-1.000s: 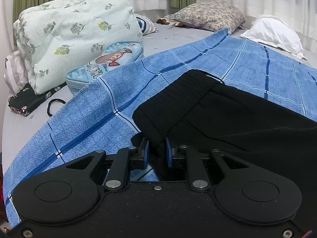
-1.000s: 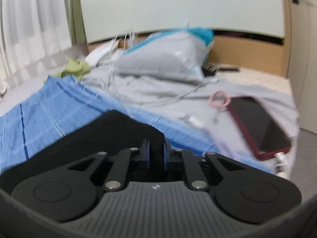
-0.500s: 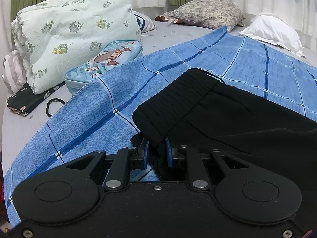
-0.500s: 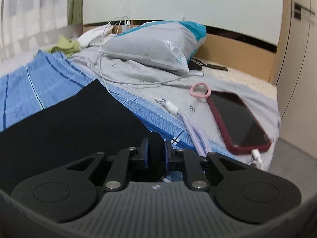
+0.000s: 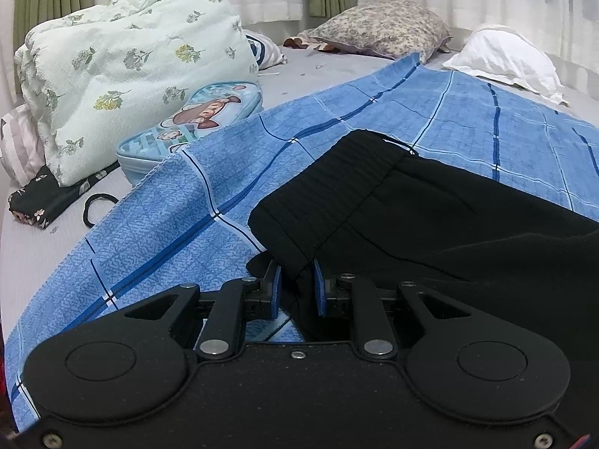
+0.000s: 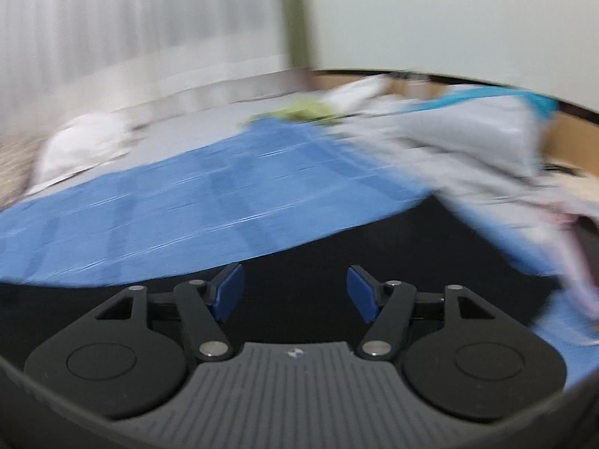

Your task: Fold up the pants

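Checked blue cloth [image 5: 209, 202] covers the bed under both my tools. My left gripper [image 5: 295, 288] is pinching the near corner of the black pants [image 5: 430, 232] at the ribbed waistband, blue pads pressing the bunched fabric. Those pants lie flat on the cloth, running off to the right. My right gripper [image 6: 295, 292] has just been opening; its pads [image 6: 228, 292] are spread wide with nothing pressed between them, black fabric below. That view is badly blurred. Beyond the left tool I see a cartoon pencil case [image 5: 191, 127], a folded floral quilt [image 5: 131, 78], and a white pillow [image 5: 505, 60].
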{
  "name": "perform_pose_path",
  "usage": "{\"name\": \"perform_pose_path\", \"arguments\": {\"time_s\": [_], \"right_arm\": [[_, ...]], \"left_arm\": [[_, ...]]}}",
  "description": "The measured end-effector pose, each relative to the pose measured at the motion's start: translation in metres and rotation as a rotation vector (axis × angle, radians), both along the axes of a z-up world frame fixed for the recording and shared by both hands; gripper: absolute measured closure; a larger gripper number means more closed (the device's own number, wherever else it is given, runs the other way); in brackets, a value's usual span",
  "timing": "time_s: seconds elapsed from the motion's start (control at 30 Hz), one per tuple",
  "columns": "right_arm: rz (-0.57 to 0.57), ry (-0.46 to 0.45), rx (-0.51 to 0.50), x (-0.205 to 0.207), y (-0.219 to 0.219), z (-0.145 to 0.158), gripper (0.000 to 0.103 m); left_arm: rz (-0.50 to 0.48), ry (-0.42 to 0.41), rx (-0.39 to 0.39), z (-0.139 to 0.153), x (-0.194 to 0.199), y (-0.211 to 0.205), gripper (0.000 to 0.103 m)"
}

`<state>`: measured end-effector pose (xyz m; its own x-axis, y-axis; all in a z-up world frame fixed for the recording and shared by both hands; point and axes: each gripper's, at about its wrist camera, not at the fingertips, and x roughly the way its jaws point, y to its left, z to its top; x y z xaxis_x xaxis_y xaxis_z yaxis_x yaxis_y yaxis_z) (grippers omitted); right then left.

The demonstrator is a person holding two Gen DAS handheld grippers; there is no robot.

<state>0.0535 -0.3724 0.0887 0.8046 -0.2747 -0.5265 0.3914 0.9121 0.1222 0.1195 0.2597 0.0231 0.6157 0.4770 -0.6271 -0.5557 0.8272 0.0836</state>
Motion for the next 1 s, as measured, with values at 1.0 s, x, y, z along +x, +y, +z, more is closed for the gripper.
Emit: {"name": "perform_pose_path", "arguments": {"time_s": [1.0], "right_arm": [[0.291,0.172,-0.033,-0.018,0.109,-0.053,0.026]], "left_arm": [[-0.03,-0.035,0.006,-0.004,-0.008,0.0,0.082]]}}
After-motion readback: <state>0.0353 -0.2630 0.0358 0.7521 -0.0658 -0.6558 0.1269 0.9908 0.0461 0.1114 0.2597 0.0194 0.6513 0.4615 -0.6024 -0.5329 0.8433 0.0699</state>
